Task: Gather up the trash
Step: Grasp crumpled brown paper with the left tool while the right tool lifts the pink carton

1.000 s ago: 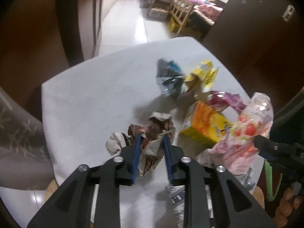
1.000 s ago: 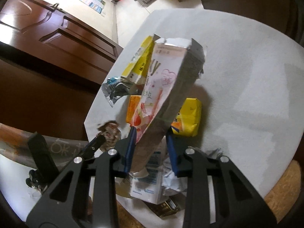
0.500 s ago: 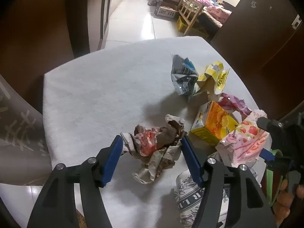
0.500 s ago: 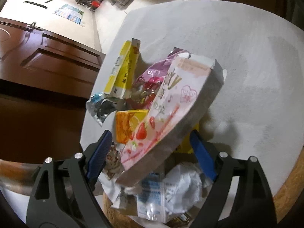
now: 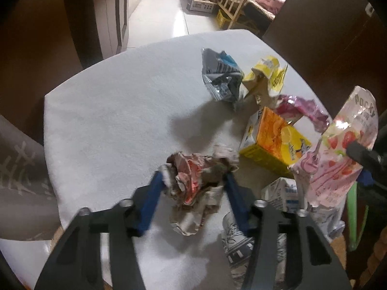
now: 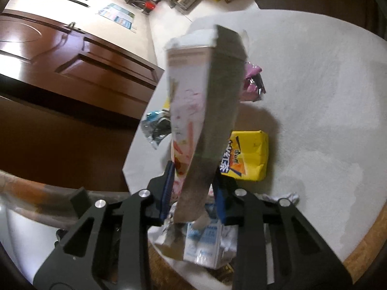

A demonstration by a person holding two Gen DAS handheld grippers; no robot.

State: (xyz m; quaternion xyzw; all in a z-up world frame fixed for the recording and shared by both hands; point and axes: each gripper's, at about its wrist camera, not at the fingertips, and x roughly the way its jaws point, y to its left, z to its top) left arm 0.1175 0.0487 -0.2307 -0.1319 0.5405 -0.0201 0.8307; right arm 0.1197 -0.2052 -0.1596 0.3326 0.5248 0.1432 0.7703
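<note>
My left gripper (image 5: 193, 186) is closed around a crumpled brown and red paper wad (image 5: 200, 181) at the near edge of the white-clothed table (image 5: 116, 111). My right gripper (image 6: 193, 188) is shut on a pink strawberry Pocky box (image 6: 203, 111), which stands tilted upward between its pads; the box also shows at the right of the left wrist view (image 5: 338, 149). An orange-yellow drink carton (image 5: 271, 142), a silver-blue foil bag (image 5: 222, 77), a yellow wrapper (image 5: 271, 72) and a pink wrapper (image 5: 300, 106) lie on the table.
A blue-and-white milk carton (image 6: 205, 241) and crumpled white paper (image 5: 241, 241) lie at the table's near edge. A grey patterned chair back (image 5: 19, 181) stands at the left. A brown wooden door (image 6: 72, 55) is beyond the table.
Both grippers opened half a second ago and have closed again, the left on the paper wad, the right on the Pocky box, which now stands more upright.
</note>
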